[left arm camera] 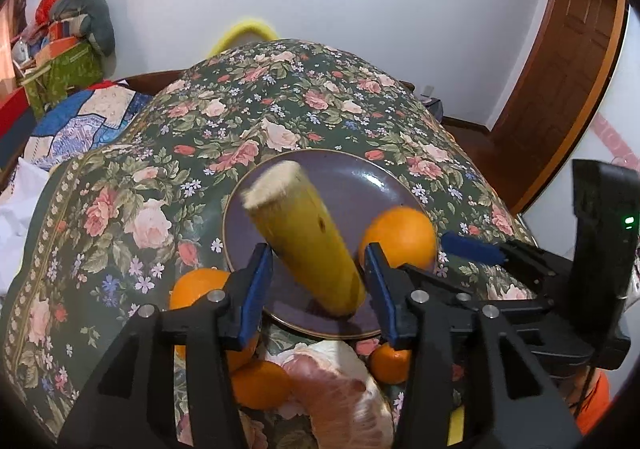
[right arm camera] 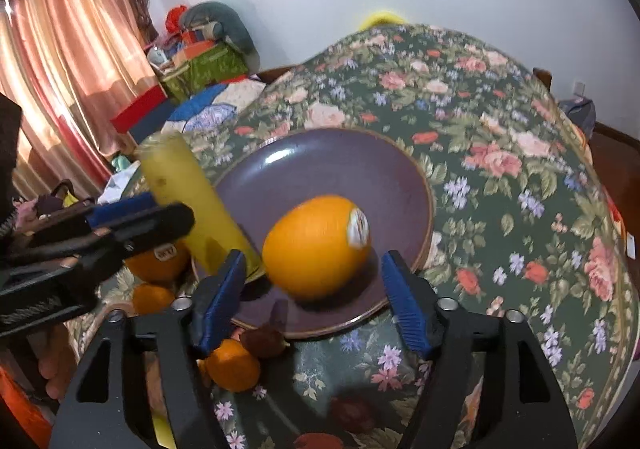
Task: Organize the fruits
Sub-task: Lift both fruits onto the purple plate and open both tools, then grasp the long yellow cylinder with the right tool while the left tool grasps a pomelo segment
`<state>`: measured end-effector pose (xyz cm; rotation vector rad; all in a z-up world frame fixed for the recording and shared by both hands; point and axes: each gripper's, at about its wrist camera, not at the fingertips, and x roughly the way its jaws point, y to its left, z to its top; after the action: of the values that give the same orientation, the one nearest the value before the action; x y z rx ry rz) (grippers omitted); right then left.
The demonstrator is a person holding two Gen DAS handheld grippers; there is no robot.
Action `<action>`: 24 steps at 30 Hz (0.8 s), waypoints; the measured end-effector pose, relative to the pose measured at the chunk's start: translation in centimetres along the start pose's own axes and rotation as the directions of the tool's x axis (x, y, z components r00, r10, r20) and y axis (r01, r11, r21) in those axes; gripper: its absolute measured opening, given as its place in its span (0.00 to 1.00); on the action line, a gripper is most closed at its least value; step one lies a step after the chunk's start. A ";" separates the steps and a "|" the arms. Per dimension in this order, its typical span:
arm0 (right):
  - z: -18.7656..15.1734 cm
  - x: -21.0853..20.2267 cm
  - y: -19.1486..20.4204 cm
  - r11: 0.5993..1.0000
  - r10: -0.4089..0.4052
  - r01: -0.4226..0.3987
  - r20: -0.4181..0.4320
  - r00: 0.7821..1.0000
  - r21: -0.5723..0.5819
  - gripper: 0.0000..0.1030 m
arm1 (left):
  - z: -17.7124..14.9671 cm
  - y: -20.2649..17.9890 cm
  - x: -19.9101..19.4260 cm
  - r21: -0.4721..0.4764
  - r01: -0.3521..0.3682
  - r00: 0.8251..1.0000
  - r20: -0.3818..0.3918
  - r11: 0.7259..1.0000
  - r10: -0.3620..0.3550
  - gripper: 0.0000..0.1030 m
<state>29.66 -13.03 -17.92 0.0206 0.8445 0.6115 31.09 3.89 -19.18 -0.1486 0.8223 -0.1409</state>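
Note:
A purple plate (left arm camera: 348, 177) lies on the floral tablecloth; it also shows in the right wrist view (right arm camera: 320, 161). A yellow-green cut stalk (left arm camera: 304, 237) stands tilted with its lower end on the plate, between the blue pads of my open left gripper (left arm camera: 320, 285), not gripped. It shows at left in the right wrist view (right arm camera: 188, 201). A stickered orange (right arm camera: 316, 245) rests on the plate between the spread fingers of my open right gripper (right arm camera: 312, 301); it also shows in the left wrist view (left arm camera: 400, 237).
Several oranges (left arm camera: 200, 285) and a peeled pomelo (left arm camera: 340, 389) lie on the cloth before the plate's near rim. A small orange (right arm camera: 232, 365) and dark small fruits (right arm camera: 264, 337) lie near the right gripper. Bedding and boxes sit far left.

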 end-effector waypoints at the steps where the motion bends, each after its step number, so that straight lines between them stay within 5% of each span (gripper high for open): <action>1: 0.1 -0.4 0.2 1.000 -0.017 0.017 0.015 1.000 -0.012 0.71 | 0.1 0.1 0.1 -0.009 0.015 1.000 -0.007 1.000 -0.015 0.45; 14: -0.1 -3.1 -0.2 1.000 -0.019 0.019 0.040 0.999 0.009 0.71 | -0.4 -0.4 -2.5 0.016 -0.008 1.000 0.010 1.000 0.007 0.45; 24: -1.3 -7.5 2.9 0.998 -0.028 0.032 0.083 0.996 -0.049 0.71 | -1.9 -0.6 -8.4 0.000 -0.032 0.998 0.056 0.999 0.032 0.46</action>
<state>23.50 -14.79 -12.82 -0.0123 0.7483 0.5991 24.00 4.71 -14.32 -0.1380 0.7682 -0.1067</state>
